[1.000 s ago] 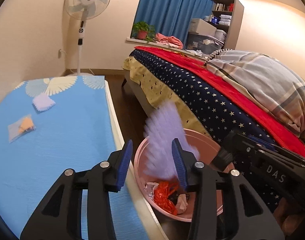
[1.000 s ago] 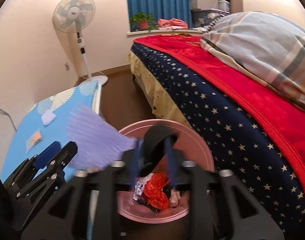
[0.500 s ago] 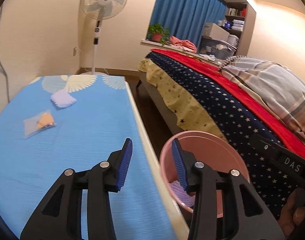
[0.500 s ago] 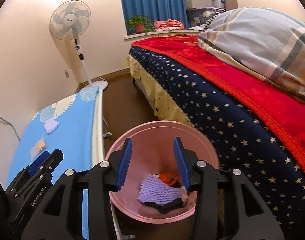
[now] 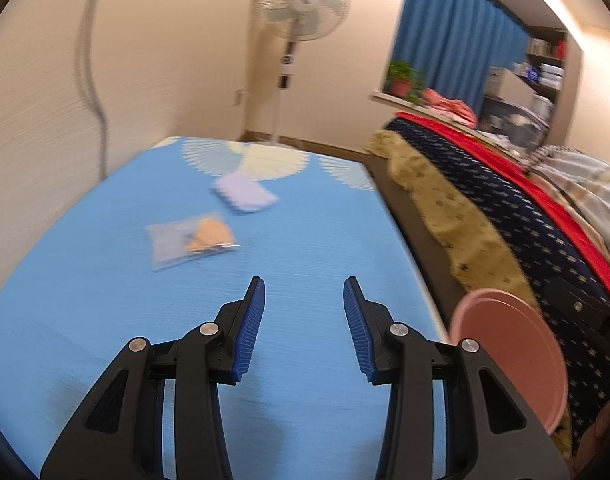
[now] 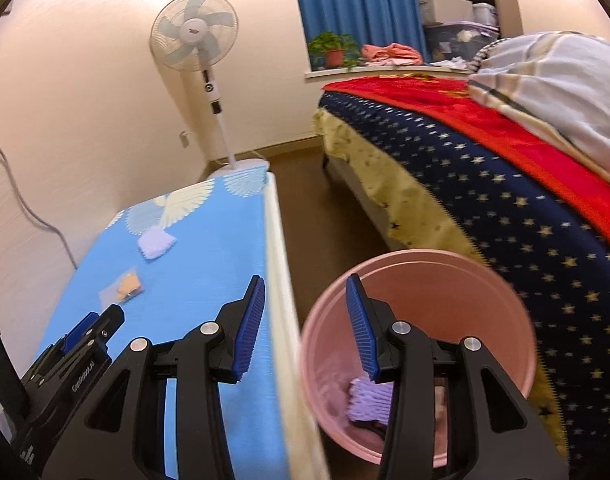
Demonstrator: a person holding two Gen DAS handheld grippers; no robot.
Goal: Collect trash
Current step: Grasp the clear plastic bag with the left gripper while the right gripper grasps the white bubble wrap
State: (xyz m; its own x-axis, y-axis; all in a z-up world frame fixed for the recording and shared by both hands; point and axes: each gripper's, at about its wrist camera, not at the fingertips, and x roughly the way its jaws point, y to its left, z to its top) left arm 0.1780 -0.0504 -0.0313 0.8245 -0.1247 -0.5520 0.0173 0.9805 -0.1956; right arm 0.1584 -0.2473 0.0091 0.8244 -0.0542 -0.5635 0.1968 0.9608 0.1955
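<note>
Trash remains: a clear packet [image 5: 191,239] and a lilac net [image 5: 244,193] toward the table's [image 5: 305,264] far end. Left gripper [image 5: 303,330] hovers, jaws apart, empty; right gripper [image 6: 303,330] likewise by the pink bin [image 6: 505,292]. Next: reach forward, clamp the packet.

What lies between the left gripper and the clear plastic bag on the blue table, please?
Only bare blue table: in the left wrist view nothing lies between the open left gripper and the clear plastic bag.

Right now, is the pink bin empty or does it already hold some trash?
Not empty. In the right wrist view, the pink bin holds a purple foam net at its bottom; what lies beneath it is blurred.
</note>
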